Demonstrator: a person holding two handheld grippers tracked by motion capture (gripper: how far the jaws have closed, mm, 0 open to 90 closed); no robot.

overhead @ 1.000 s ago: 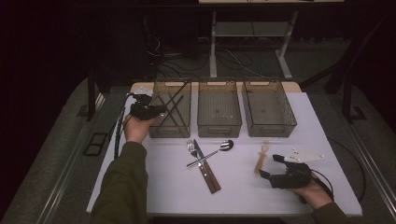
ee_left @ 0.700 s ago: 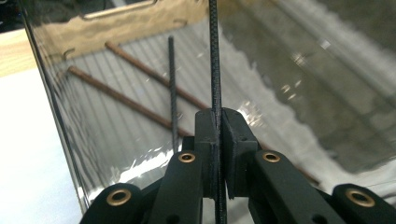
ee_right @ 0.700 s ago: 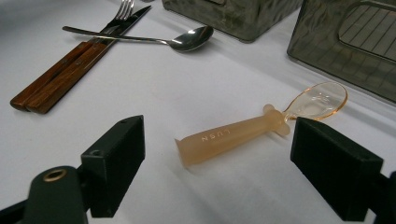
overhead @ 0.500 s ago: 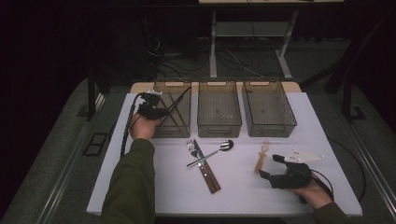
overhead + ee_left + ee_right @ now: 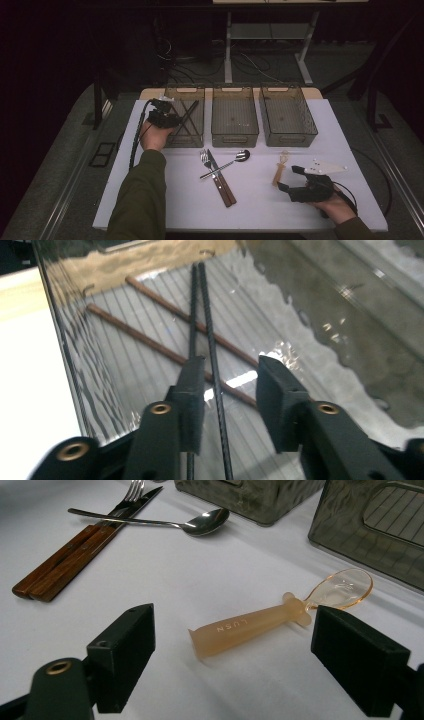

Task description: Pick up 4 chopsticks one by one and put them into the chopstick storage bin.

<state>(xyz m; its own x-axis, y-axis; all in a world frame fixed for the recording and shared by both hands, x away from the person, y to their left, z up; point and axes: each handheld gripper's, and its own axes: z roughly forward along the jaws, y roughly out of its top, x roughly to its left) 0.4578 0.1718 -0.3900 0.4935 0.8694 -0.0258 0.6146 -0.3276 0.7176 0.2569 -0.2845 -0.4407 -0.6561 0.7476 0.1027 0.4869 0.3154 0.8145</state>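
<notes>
My left gripper [image 5: 170, 116] is at the near left corner of the left bin [image 5: 184, 91]. Its jaws [image 5: 230, 365] have just been opening and stand apart. A pair of black chopsticks [image 5: 210, 340] runs between them, close to the left jaw, with no pad pressing on it, and slants into the bin [image 5: 186, 115]. Two brown chopsticks [image 5: 150, 340] lie crossed on the bin floor. My right gripper [image 5: 289, 177] rests wide open at the near right of the table. An orange translucent spoon [image 5: 260, 622] lies flat on the cloth ahead of its jaws [image 5: 235, 625], untouched.
Two more clear bins, middle [image 5: 235, 117] and right [image 5: 287, 116], stand in a row at the back. A fork [image 5: 205, 157], a wooden-handled knife [image 5: 222, 182] and a metal spoon [image 5: 235, 160] lie in the table's middle. The white cloth [image 5: 260, 210] ends near the front edge.
The left hand has edged slightly toward the left bin, with the black chopsticks now leaning inside it. The right hand has stayed where it was.
</notes>
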